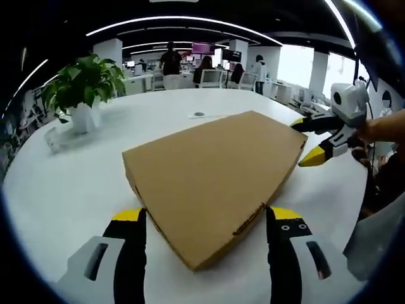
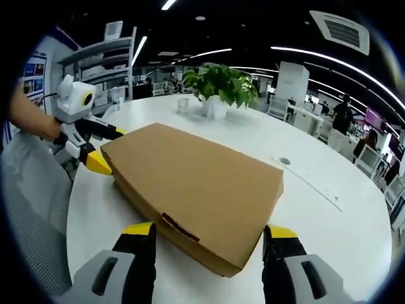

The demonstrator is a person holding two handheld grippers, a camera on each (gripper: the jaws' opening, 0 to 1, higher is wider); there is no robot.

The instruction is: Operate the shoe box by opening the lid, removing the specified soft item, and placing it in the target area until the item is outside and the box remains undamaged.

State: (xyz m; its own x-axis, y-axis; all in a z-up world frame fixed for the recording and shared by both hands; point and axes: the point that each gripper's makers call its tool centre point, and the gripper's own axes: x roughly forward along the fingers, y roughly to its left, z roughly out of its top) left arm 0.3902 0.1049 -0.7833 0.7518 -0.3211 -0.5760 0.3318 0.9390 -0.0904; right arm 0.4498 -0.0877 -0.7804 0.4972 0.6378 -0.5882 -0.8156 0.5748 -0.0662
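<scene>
Cardboard shoe box (image 1: pixel 215 177), lid closed, lies lengthwise between both spread-jawed grippers (image 1: pixel 205 221) (image 2: pixel 209 237) on a white office table (image 1: pixel 69 190).

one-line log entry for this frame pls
stage: pre-open | box: lid shut, flat on table | left gripper: open at one corner | right gripper: open at opposite corner | plant: behind box

Open-plan office. Large white round desk (image 1: pixel 76 190) in foreground, potted plant (image 1: pixel 85 85) in white pot on it. Behind: rows of workstations with monitors and office chairs (image 1: pixel 212 77), people (image 1: pixel 171 63) standing and seated among them. Long curved strip lights (image 1: pixel 183 20) across dark ceiling, ceiling air vent (image 2: pixel 342 30). Metal shelving rack (image 2: pixel 104 60) against wall. Bright windows (image 1: pixel 296 63) on far side.
</scene>
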